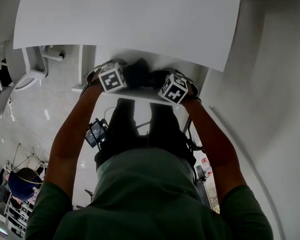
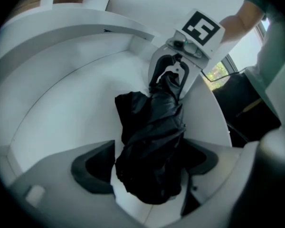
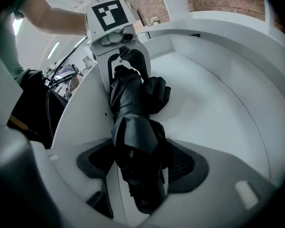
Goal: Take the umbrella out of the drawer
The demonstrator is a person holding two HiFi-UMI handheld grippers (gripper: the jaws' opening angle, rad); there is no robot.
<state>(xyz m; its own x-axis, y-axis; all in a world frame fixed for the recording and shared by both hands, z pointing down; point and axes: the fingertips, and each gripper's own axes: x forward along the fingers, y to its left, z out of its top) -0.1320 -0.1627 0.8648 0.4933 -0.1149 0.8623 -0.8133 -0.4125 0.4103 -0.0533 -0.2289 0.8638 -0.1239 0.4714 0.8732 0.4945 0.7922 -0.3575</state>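
Black fabric: folded umbrella point(image 2: 152, 141) lying on the white floor of the open drawer point(image 2: 66, 103), stretched left to right between the two tools, with a loose fold bulging to one side.
Left gripper point(image 2: 147, 164): jaws spread wide, one pad on each side of the umbrella's left end. No squeeze on the cloth that I can see.
Right gripper point(image 3: 142, 163): also spread wide and straddling the right end. The cloth lies close to the pads but is not clamped.
Stance: person leaning over, both arms reaching down beneath the white top point(image 1: 125, 19), marker cubes side by side.
Step in hand (my reading): setting both grippers over the umbrella before closing.
How to do it well: sink each pair of pads low enough to catch the stiff core, not just slack cloth. Close both together and keep the tips off the drawer floor.
Lift: raise both ends level, then draw the bundle toward the person so it clears the drawer front and the overhanging top.
Risk: the loose fold may slip or snag, and a grip on fabric alone would let the shaft sag.
Progress: umbrella not yet out of the drawer.
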